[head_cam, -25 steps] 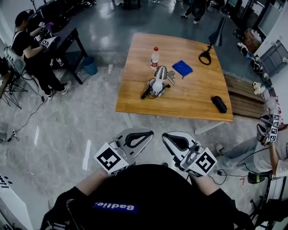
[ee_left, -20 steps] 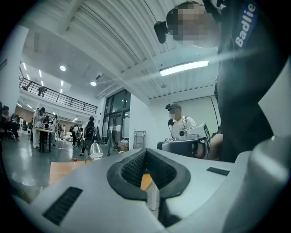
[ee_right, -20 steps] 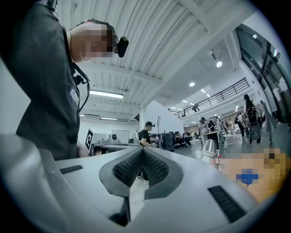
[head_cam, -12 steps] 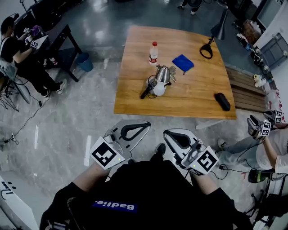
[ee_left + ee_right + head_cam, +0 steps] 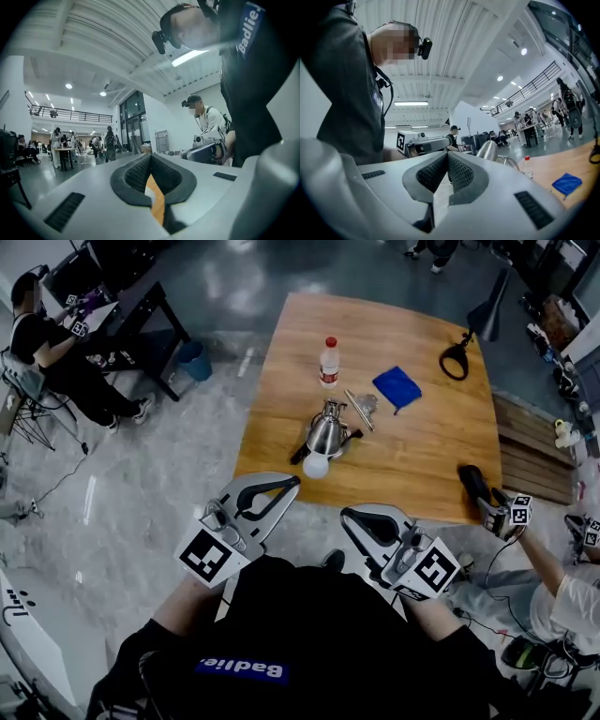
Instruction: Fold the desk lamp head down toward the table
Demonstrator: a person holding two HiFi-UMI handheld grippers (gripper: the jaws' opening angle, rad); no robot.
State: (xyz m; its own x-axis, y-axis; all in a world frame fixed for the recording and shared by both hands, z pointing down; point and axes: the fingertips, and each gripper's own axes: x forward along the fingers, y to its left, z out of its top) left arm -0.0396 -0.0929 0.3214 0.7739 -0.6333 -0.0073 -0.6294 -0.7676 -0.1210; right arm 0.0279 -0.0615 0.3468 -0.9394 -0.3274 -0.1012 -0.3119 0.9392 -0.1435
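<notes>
The left claw (image 5: 292, 482) was pressed together with nothing between its pads, and the left gripper view showed only a sliver of orange wood through the slit below its meeting tips; the right claw (image 5: 346, 515) was likewise pressed together and empty, its pads touching at the tip in the right gripper view; both were held level in front of the person's dark top, side by side but apart, over the grey floor (image 5: 141, 512); in the head view the left tip reached the near edge of the wooden surface (image 5: 412, 456), while the right tip stopped just short of it; the desk lamp (image 5: 327, 430) stood on the surface near that edge, just beyond the left claw and touched by neither, its silver cone-shaped head turned so that the white bulb (image 5: 315, 465) faced the near edge; a thin metal rod (image 5: 359, 411) lay just beside it; farther back stood a clear bottle (image 5: 329, 362) with a red cap, and a blue cloth (image 5: 397, 387) lay to its right; a black lamp (image 5: 457, 359) sat at the far right corner; well off to the left, a seated person (image 5: 47, 343) worked at a dark desk (image 5: 141, 306)
</notes>
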